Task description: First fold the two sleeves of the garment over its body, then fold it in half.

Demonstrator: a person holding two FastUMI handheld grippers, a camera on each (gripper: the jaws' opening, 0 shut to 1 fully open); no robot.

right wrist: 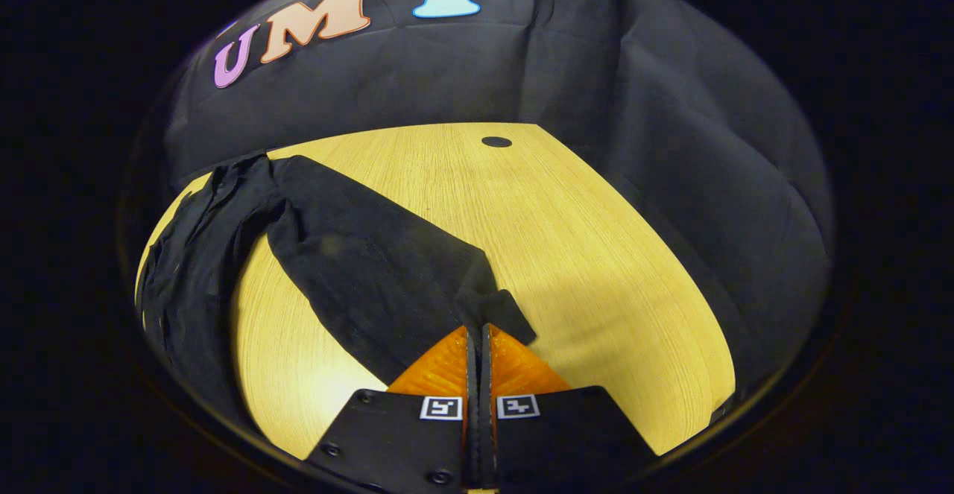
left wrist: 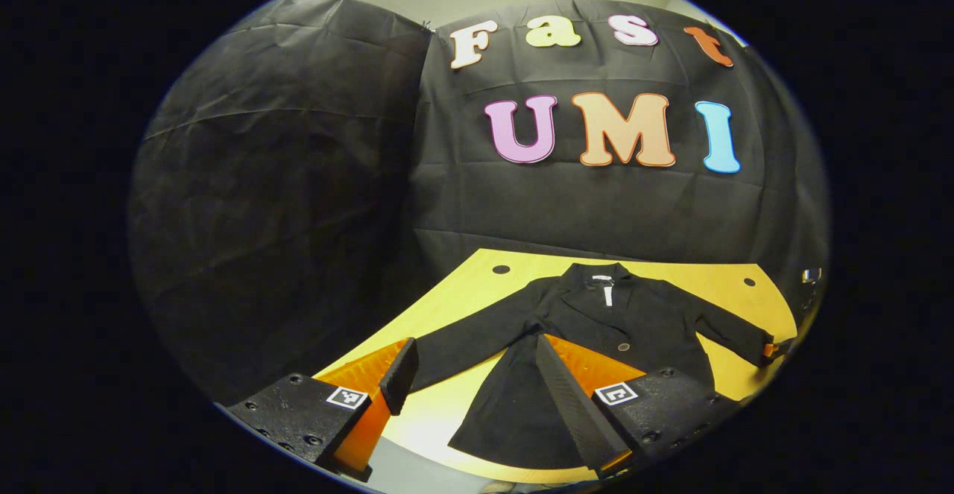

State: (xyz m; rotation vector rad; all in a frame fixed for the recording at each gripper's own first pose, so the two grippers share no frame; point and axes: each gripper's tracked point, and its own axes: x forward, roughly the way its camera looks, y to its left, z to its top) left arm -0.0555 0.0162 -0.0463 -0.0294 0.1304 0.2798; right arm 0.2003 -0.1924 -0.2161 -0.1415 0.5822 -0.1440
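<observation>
On the desk, a light wood top with a dark round hole near each far corner, a black jacket lies flat and face up, collar toward the far edge and hem toward the near edge. It has lapels, a single button at the front and a white label inside the collar. Both sleeves are spread outward toward the desk's side edges; neither is folded over the body. The left gripper hangs above the near edge with its fingers set wide apart and nothing between them; one finger lines up with the end of the left sleeve, the other with the lower body of the jacket. In the right gripper view, the right gripper has its fingers pressed together on the cuff of the right sleeve, and the cloth bunches slightly at the grip. That sleeve runs diagonally across the wood back to the jacket's body.
</observation>
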